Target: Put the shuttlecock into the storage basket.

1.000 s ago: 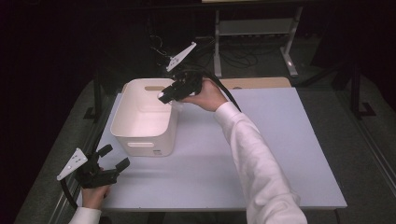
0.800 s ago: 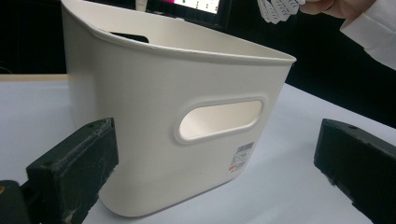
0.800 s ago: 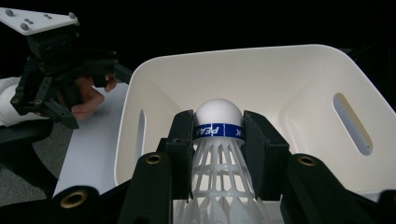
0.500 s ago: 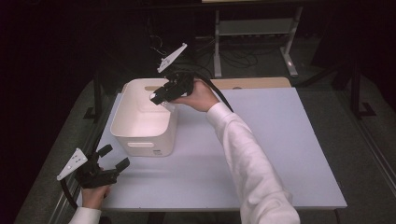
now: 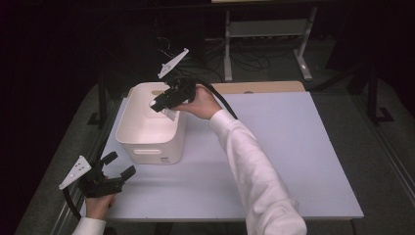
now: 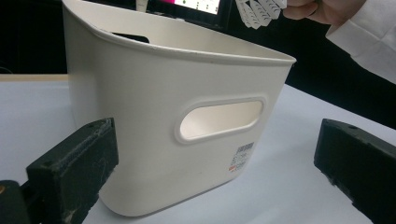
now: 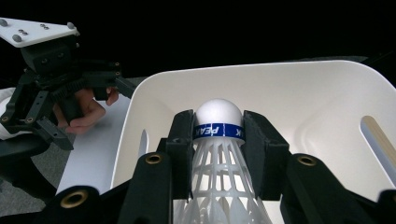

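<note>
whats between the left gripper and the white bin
Only bare table separates the left gripper from the white bin, as the high view shows.

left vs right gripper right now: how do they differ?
The left gripper has its jaws open with nothing between them; the right gripper is shut on the shuttlecock. The left gripper sits low at the table's near edge, beside the white bin; the right gripper hangs above the bin's opening. Both are hand-held and black.

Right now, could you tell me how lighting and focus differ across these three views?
High view: the table is lit, the surroundings dark. Left gripper view: the white bin is sharp, with soft shadow beneath. Right gripper view: the shuttlecock in the right hand-held gripper is crisp against black.
</note>
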Demonstrator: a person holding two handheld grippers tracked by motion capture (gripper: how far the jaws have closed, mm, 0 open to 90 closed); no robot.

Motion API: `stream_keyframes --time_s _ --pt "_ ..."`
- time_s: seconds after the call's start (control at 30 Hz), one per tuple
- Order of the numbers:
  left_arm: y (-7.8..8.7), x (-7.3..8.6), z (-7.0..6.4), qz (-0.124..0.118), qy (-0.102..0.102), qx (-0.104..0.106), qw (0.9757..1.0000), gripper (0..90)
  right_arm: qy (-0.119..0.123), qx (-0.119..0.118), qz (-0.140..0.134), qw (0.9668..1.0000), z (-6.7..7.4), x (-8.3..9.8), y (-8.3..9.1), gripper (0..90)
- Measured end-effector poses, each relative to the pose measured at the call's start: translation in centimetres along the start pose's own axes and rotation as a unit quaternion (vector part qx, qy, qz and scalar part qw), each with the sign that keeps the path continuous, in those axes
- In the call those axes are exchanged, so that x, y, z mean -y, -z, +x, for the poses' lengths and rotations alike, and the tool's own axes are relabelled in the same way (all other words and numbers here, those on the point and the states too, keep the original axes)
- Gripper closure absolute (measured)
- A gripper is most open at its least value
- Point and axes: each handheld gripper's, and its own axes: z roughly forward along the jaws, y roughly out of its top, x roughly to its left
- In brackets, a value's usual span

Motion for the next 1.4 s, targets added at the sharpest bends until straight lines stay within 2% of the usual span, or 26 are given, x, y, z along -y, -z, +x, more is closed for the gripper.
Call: stream_keyframes --time_s 0.1,0.13,0.23,0.33,0.37,0.47,0.53,0.57,0.6,0.67,0.73,0.83,1.13,1.23,1.27,1.3,1.4 --pt "0.0 0.0 0.0 0.000 0.001 0.000 1.0000 0.0 -0.008 -0.006 -0.005 0.9999 0.0 0.1 -0.2 64.0" --pt "0.0 0.0 0.0 0.001 0.001 -0.001 1.0000 0.0 -0.001 -0.006 -0.006 1.0000 -0.2 0.1 -0.3 64.0" --pt "0.0 0.0 0.0 -0.001 0.004 0.000 1.0000 0.0 -0.007 -0.006 -0.003 1.0000 -0.2 0.2 -0.7 63.9" --pt "0.0 0.0 0.0 0.007 -0.001 -0.003 1.0000 0.0 -0.020 -0.017 -0.022 0.9994 -0.6 0.4 -1.0 62.8" --pt "0.0 0.0 -0.1 0.002 0.003 -0.002 1.0000 0.0 -0.029 -0.022 -0.026 0.9990 -0.7 0.4 -1.0 60.0" --pt "0.0 0.0 -0.1 -0.003 0.005 -0.001 1.0000 0.0 -0.050 -0.020 -0.027 0.9982 -1.0 0.5 -1.1 42.3" --pt "0.0 0.0 -0.1 -0.005 0.011 -0.001 0.9999 0.0 -0.060 -0.013 -0.024 0.9978 -1.1 0.6 -1.1 33.4" --pt "0.0 0.0 0.0 0.003 0.000 -0.001 1.0000 0.0 -0.061 -0.006 -0.019 0.9979 -1.2 0.6 -1.0 27.0" --pt "0.0 0.0 0.0 0.004 0.000 -0.001 1.0000 0.0 -0.061 0.005 -0.017 0.9979 -1.2 0.7 -1.0 20.6" --pt "0.0 0.0 0.0 0.006 -0.002 -0.001 1.0000 0.0 -0.060 0.025 -0.006 0.9979 -1.3 0.8 -0.9 14.4" --pt "0.0 0.0 -0.1 0.004 0.001 -0.001 1.0000 0.0 -0.059 0.032 -0.002 0.9978 -1.2 0.9 -0.7 11.7" --pt "0.0 0.0 0.0 0.003 0.001 -0.002 1.0000 0.0 -0.066 0.040 -0.007 0.9970 -1.2 1.1 -0.5 0.5" --pt "0.0 0.0 0.0 0.004 0.002 -0.001 1.0000 0.0 -0.072 0.062 -0.021 0.9953 -1.2 1.8 0.4 0.0" --pt "0.0 0.0 0.0 0.003 0.002 -0.001 1.0000 0.0 -0.067 0.070 -0.024 0.9950 -1.2 2.3 0.8 0.0" --pt "0.0 0.1 0.0 0.003 0.001 -0.001 1.0000 0.0 -0.071 0.070 -0.029 0.9946 -1.1 2.4 1.0 0.0" --pt "0.0 0.0 0.0 0.004 0.002 -0.001 1.0000 0.0 -0.065 0.073 -0.030 0.9948 -1.2 2.6 1.2 0.0" --pt "0.0 0.0 0.0 0.005 0.000 -0.002 1.0000 0.0 -0.074 0.075 -0.037 0.9938 -1.1 3.0 1.7 0.0"
